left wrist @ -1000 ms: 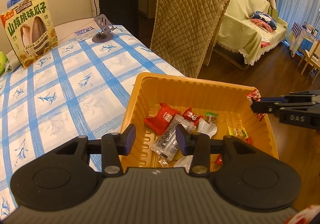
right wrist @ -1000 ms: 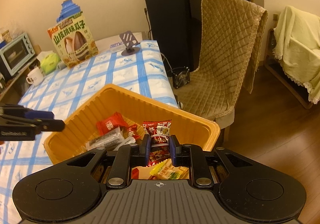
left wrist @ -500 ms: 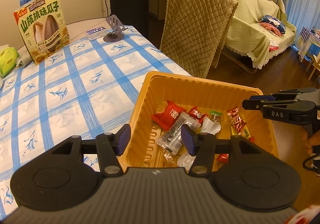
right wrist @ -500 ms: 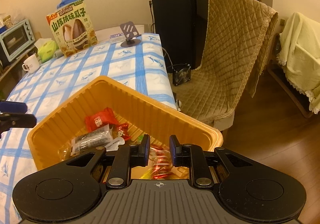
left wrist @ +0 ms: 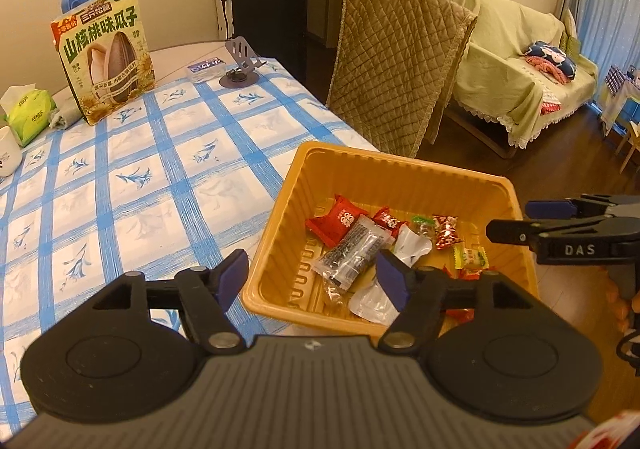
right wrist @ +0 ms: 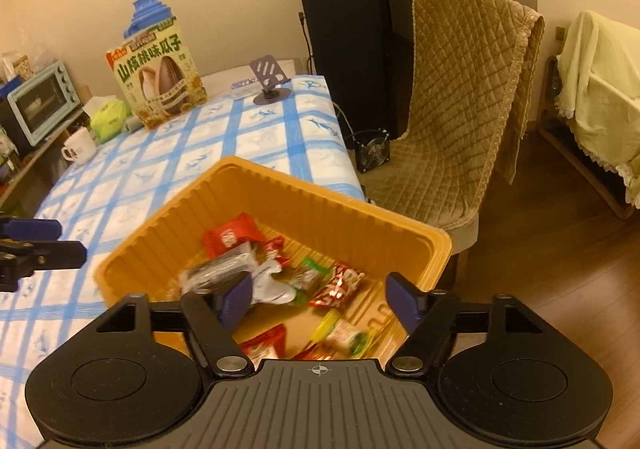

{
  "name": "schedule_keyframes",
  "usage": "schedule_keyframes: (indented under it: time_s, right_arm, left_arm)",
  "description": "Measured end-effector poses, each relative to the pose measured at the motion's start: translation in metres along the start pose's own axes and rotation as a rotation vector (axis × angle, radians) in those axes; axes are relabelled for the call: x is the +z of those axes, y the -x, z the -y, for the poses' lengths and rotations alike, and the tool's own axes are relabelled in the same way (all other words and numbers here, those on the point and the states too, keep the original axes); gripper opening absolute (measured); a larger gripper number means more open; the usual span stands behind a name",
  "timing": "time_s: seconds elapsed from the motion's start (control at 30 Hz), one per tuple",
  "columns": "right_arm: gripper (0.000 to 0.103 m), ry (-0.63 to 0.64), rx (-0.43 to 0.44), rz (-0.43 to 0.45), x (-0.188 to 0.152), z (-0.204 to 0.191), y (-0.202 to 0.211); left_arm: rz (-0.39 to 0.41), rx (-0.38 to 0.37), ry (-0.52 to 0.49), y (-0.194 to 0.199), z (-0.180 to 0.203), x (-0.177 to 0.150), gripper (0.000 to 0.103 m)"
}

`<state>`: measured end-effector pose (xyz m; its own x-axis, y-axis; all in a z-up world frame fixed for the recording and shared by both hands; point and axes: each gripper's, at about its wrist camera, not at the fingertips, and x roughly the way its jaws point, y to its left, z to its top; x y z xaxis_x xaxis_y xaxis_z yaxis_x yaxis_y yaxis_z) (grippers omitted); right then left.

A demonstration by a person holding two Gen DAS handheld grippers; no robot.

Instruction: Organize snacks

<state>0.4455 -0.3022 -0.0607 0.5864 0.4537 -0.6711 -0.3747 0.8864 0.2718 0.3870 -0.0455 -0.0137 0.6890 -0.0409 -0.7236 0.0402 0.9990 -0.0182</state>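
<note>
Both jaws have just opened, empty: left gripper [left wrist: 312,275] and right gripper [right wrist: 320,299] flank the orange tray [left wrist: 400,163]; the red-and-white candy [right wrist: 338,285] the right held earlier now lies ahead among the wrapped snacks [left wrist: 352,249].

Ahead of me the tabletop [left wrist: 120,177] wears a blue-checked cloth, with a sunflower-seed box [left wrist: 105,57] upright at its far end beside a green tissue pack [left wrist: 30,113] and a white mug [right wrist: 79,149]. A phone stand [left wrist: 239,63] sits near that far edge. Off the side I see a quilted chair [right wrist: 452,97] and a black fridge [right wrist: 344,45].
</note>
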Motion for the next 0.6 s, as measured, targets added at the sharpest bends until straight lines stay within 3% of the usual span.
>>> schedule_keyframes:
  time_s: [0.2,0.6]
  right_arm:
    - [0.092,-0.012,-0.009,0.033,-0.011,-0.022,0.038]
    - [0.094,-0.059,-0.056,0.007,-0.062,-0.092,0.099]
  left_arm:
    - [0.014,-0.013,-0.005,0.028,0.003,-0.011,0.074]
    - [0.0,-0.026,0.009,0.101,-0.024,-0.059,0.074]
